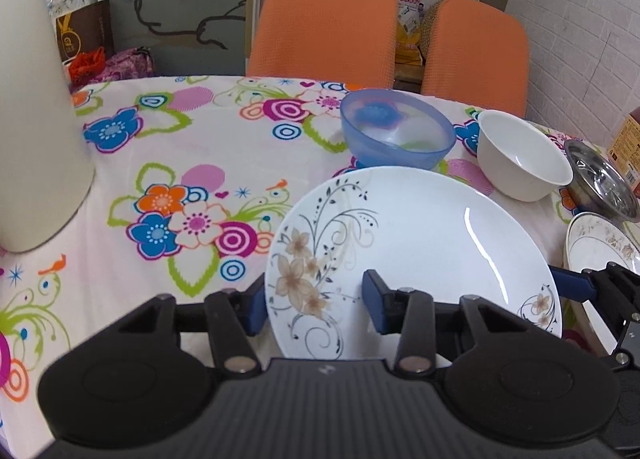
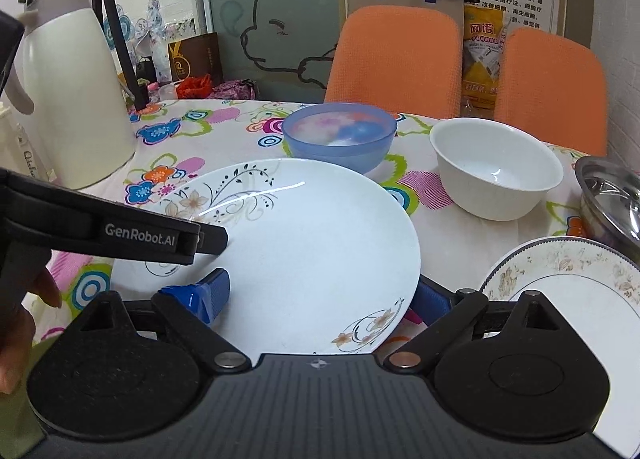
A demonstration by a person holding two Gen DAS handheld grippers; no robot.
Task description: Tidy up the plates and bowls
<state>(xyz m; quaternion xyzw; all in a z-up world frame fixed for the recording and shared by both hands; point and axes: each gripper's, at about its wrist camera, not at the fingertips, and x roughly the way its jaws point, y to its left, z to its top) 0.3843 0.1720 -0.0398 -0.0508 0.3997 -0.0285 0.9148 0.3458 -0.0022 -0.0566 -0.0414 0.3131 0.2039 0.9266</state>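
Note:
A large white plate with a flower pattern [image 1: 420, 239] [image 2: 312, 239] lies on the flowered tablecloth. My left gripper [image 1: 316, 307] is open across its left rim: one blue finger over the plate, the other outside and partly hidden by the rim. My right gripper [image 2: 322, 299] is open wide across the right side, one finger over the plate and one just past its right edge. Behind the plate stand a translucent blue bowl [image 1: 396, 131] [image 2: 340, 135] and a white bowl [image 1: 524, 155] [image 2: 496, 167]. A steel bowl [image 2: 612, 199] and a smaller gold-patterned plate [image 2: 568, 299] sit at the right.
A tall cream thermos jug [image 2: 76, 87] stands at the table's left. Two orange chairs [image 1: 324, 23] are pushed in at the far edge, with bags and boxes behind them. A person's hand [image 2: 20, 319] holds the left gripper. An orange carton [image 1: 628, 147] stands at the far right.

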